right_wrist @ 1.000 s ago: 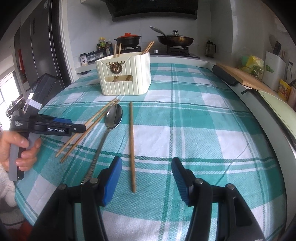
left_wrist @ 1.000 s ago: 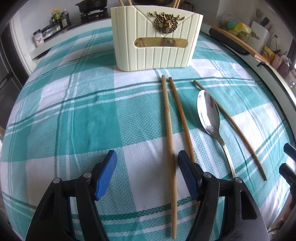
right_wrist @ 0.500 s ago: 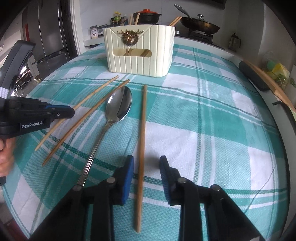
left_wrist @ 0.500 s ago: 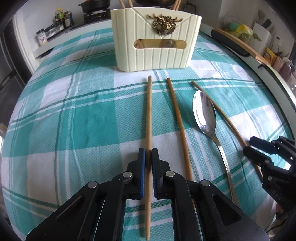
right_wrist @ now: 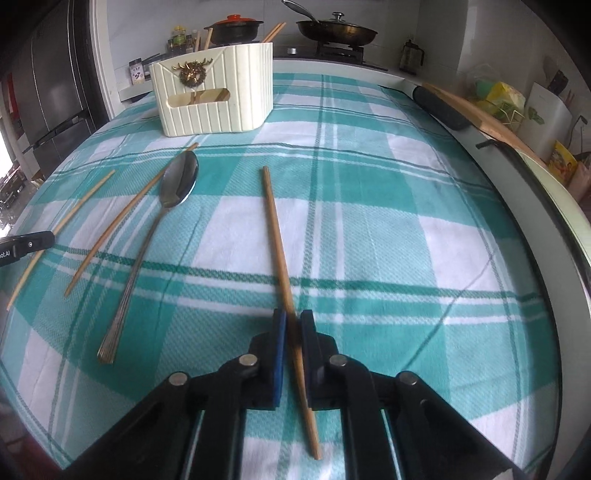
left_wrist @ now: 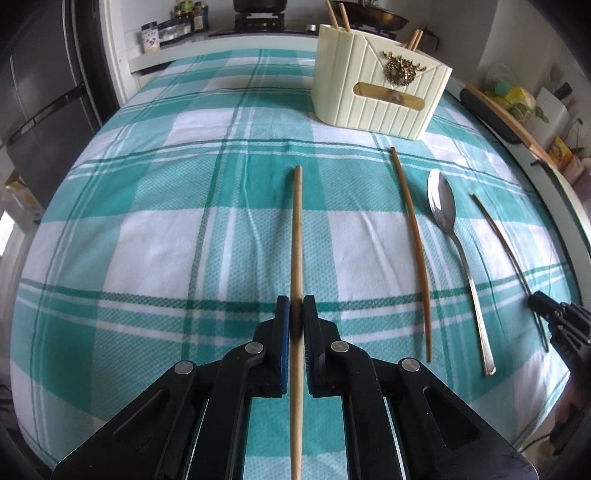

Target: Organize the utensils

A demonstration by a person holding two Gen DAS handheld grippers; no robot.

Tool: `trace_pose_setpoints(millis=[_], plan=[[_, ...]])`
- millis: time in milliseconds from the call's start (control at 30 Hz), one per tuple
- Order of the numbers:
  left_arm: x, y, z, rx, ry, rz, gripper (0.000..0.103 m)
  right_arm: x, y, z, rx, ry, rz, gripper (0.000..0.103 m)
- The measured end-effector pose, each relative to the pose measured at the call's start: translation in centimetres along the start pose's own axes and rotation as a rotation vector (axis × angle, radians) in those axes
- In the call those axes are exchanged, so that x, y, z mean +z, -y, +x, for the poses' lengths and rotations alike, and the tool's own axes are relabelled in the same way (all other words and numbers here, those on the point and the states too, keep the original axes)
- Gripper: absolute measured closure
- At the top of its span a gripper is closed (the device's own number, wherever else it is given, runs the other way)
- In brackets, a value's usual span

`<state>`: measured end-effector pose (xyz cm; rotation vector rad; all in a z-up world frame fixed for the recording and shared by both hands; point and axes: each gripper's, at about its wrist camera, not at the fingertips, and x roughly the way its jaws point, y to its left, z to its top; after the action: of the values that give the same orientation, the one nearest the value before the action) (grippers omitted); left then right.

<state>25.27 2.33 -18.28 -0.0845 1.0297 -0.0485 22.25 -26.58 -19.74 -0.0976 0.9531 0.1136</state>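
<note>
My left gripper is shut on a wooden chopstick that points away from me just over the checked cloth. To its right lie a second chopstick and a steel spoon. Further right, my right gripper holds another chopstick. In the right wrist view my right gripper is closing the last bit, with its pads pressing on that chopstick. The spoon, the loose chopstick and my left gripper show to its left. The cream utensil holder stands at the far side with chopsticks in it.
A stove with a red-lidded pot and a pan stands behind the table. Jars line a ledge and a dark fridge is on the left. A wooden board and packets crowd the table's right edge.
Both grippers have gone from open to shut, each on a chopstick. The left one has carried its chopstick to the left, away from the second chopstick and the spoon.
</note>
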Motion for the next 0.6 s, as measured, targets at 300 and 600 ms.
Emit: trace_pose_setpoints(millis=[300,600], plan=[[-1.0,-1.1,-1.6,-0.008,0.056,0.027,0.049,-0.3,0.6,-1.7,0.024,0.067,0.050,0.063],[-0.9,-1.4,-1.3,-0.015,0.044,0.069,0.047,0.0,0.2,-1.3,0.039,0.061,0.037,0.063]])
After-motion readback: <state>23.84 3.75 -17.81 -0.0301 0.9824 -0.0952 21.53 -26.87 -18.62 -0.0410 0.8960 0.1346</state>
